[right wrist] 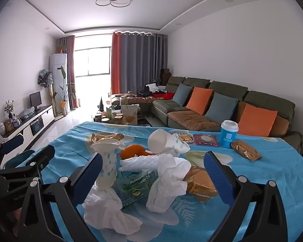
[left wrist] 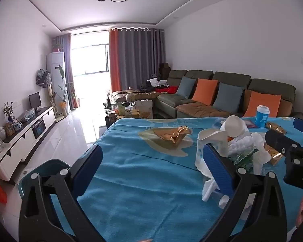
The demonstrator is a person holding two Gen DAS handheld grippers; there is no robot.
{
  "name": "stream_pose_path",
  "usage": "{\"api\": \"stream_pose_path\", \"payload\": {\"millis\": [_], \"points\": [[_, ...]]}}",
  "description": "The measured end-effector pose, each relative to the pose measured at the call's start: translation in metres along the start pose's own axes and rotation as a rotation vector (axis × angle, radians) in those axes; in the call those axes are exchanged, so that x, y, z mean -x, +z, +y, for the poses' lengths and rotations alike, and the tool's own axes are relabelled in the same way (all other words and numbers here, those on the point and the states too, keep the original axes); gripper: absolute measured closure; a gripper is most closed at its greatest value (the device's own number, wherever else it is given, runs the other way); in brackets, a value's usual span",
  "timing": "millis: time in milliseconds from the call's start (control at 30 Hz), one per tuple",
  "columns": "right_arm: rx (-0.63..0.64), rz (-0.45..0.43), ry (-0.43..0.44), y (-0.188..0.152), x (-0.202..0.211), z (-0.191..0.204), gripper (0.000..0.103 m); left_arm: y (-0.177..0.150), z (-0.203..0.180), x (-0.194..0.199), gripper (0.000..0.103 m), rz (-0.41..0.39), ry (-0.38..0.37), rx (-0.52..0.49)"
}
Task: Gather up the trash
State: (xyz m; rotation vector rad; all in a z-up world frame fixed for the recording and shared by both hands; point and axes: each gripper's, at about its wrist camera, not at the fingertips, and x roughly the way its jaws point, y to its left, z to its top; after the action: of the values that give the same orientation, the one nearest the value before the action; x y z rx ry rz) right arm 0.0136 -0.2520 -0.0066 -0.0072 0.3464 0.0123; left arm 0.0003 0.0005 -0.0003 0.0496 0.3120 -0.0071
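Note:
The table's blue cloth [right wrist: 252, 181] holds a heap of trash: crumpled white tissues [right wrist: 163, 183], a clear green wrapper [right wrist: 137, 183], a gold wrapper [right wrist: 200, 183], a crushed dotted paper cup [right wrist: 107, 167], orange peel [right wrist: 131, 151] and a tipped paper cup [right wrist: 165, 142]. My right gripper [right wrist: 153, 173] stands open around this heap, its pads clear of it. My left gripper [left wrist: 153, 167] is open over bare cloth, left of the crushed cup [left wrist: 210, 147] and a tissue [left wrist: 212, 187]. Another gold wrapper [left wrist: 171, 136] lies ahead of it.
Farther back on the table stand a blue lidded cup [right wrist: 229, 134], a gold packet [right wrist: 245, 150], a red packet [right wrist: 206, 140] and crackers [right wrist: 184, 137]. A teal chair [left wrist: 46, 165] sits at the table's left edge. A sofa [right wrist: 212, 109] is behind.

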Motion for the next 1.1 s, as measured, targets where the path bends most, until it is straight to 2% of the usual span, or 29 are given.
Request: {"api": "stream_pose_path", "payload": {"millis": [167, 200, 300, 367, 1100], "points": [[-0.017, -0.005, 0.006, -0.001, -0.002, -0.003, 0.006, -0.001, 0.001, -0.002, 0.005, 0.027, 0.007, 0.009], [-0.019, -0.010, 0.007, -0.001, 0.000, -0.004, 0.006, 0.001, -0.008, 0.000, 0.005, 0.018, -0.004, -0.020], [-0.016, -0.003, 0.009, -0.002, 0.001, -0.003, 0.006, 0.003, -0.013, -0.001, 0.005, 0.024, -0.002, -0.011], [-0.017, 0.004, 0.010, -0.002, 0.000, -0.004, 0.006, -0.001, -0.002, 0.002, 0.005, 0.017, -0.016, 0.011], [-0.019, 0.009, 0.019, -0.004, -0.002, -0.003, 0.006, 0.001, -0.001, 0.002, 0.005, 0.014, -0.012, 0.029]]}}
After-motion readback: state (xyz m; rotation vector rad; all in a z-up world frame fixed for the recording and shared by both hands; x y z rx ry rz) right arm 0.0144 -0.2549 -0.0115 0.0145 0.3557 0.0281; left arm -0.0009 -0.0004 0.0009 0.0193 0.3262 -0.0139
